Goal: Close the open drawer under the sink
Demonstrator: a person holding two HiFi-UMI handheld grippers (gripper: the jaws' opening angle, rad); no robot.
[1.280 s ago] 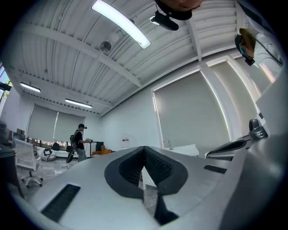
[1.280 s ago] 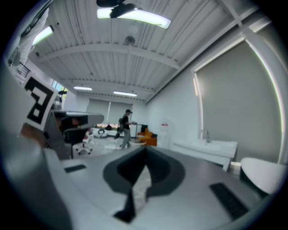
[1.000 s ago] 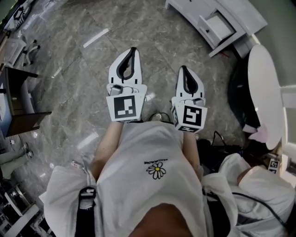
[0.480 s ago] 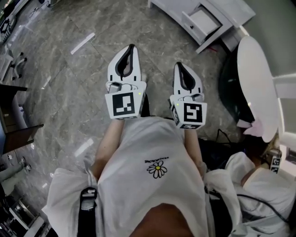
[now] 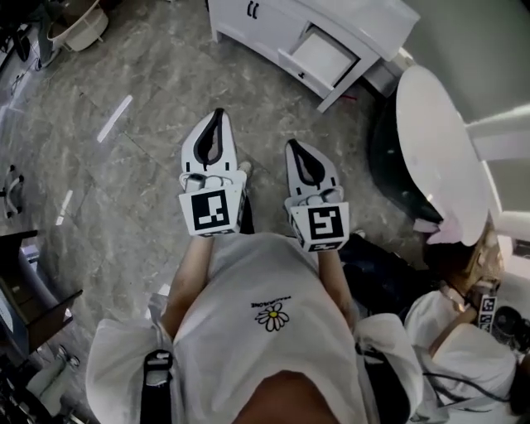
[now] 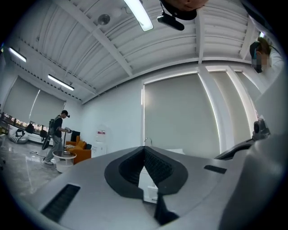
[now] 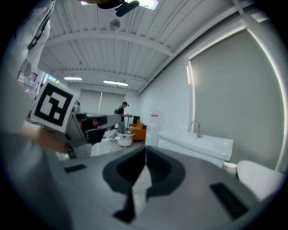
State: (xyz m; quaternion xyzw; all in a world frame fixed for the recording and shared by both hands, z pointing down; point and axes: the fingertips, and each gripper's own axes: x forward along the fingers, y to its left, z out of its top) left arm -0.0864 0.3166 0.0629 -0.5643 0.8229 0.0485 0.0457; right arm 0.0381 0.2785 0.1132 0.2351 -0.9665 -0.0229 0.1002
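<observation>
Holding left gripper (image 5: 217,116) and right gripper (image 5: 293,147) side by side out front, tips pointing ahead over grey marble floor (image 5: 124,190). Both pressed together at the tips, pinching nothing, plain in each gripper view. Open drawer (image 5: 323,56) ahead and to the right of the right gripper's tips, well apart from both, sticking out of white sink cabinet (image 5: 248,25). White oval fixture (image 5: 435,141) off to the right of the right gripper. In right gripper view, sink counter (image 7: 198,143) with faucet (image 7: 196,128) ahead, right of the shut tips. In left gripper view, distant person (image 6: 56,134) far left of the tips. Seated person (image 5: 451,323) behind and right of the right gripper.
</observation>
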